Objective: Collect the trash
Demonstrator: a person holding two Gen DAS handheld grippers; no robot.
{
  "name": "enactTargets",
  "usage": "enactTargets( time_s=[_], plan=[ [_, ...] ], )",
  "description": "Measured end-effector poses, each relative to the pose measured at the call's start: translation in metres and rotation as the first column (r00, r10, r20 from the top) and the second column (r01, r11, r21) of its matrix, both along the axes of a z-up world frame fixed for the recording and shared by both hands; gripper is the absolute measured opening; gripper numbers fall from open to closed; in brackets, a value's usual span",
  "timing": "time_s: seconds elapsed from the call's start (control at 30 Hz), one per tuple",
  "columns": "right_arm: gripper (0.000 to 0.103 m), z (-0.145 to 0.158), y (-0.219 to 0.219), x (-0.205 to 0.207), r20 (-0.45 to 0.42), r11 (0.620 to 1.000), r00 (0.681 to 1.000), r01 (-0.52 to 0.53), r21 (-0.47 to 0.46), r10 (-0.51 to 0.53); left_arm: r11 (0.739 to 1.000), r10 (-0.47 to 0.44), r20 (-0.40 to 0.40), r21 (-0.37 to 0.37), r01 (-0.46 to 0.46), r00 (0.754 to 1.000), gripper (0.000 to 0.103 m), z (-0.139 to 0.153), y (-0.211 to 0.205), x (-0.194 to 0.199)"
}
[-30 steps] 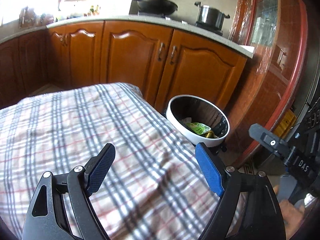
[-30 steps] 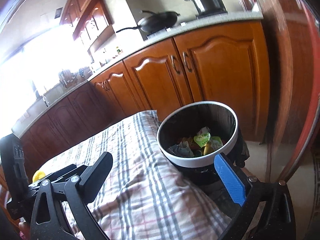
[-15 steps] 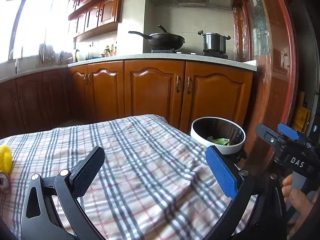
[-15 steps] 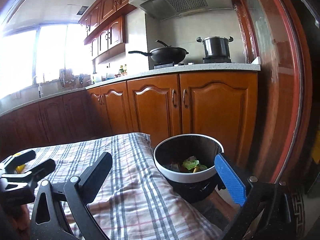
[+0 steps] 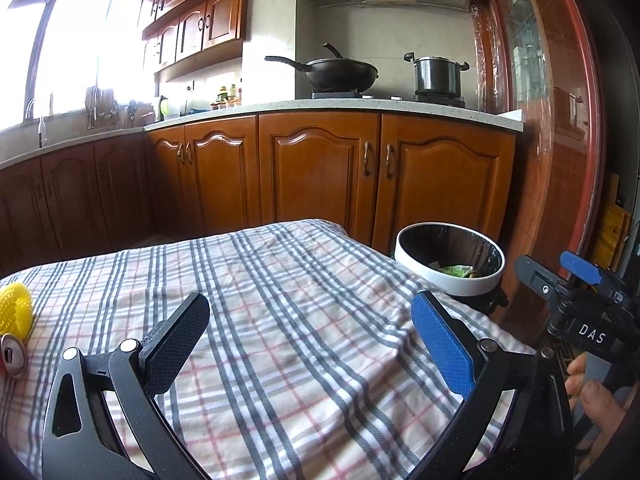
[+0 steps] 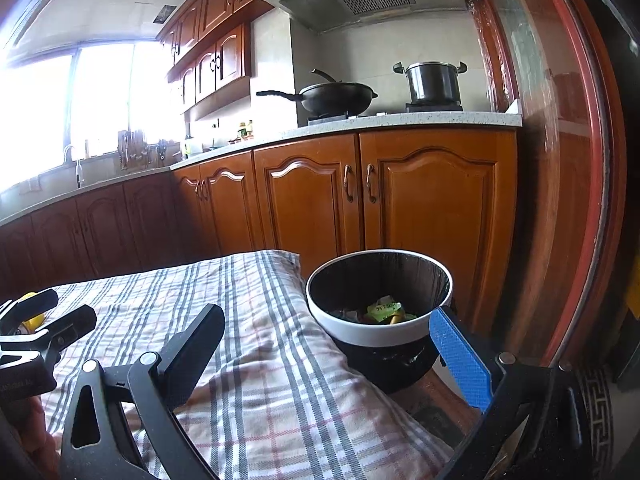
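Note:
A round bin with a white rim (image 5: 452, 285) and a black liner stands on the floor past the table's right end, with green and yellow wrappers (image 6: 384, 308) inside. A yellow mesh thing (image 5: 15, 309) and a can's end (image 5: 14, 356) lie on the checked tablecloth (image 5: 280, 320) at the far left. My left gripper (image 5: 310, 308) hovers open over the cloth, with nothing between its fingers. My right gripper (image 6: 328, 316) is open too and holds nothing. It sits just short of the bin (image 6: 376, 334), over the table's right end.
Wooden cabinets (image 5: 320, 176) run behind the table under a pale counter that carries a wok (image 5: 340, 70) and a pot (image 5: 436, 74). A red-brown door frame (image 6: 568, 200) stands right of the bin. A person's hand (image 5: 592, 392) holds the right gripper.
Both views have lifted from looking down at the bin to looking across the kitchen. The left jaws have spread wider. The yellow thing and the can have come into view at the left.

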State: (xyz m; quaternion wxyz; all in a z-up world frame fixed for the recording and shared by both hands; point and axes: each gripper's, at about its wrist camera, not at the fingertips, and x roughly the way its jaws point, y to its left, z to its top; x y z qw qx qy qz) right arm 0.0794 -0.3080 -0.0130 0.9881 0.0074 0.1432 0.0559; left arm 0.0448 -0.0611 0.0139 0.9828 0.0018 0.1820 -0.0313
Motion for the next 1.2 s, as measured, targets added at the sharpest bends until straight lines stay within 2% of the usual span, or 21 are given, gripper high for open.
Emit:
enactTargets(
  time_s=[1.2],
  plan=[
    [0.103, 0.0042, 0.0053, -0.0061, 0.013, 0.999, 0.999, -0.035, 0.014, 0.035, 1.0, 0.005, -0.004, 0.008, -0.005, 1.0, 0.103, -0.0012, -0.005, -0.0011]
  ],
)
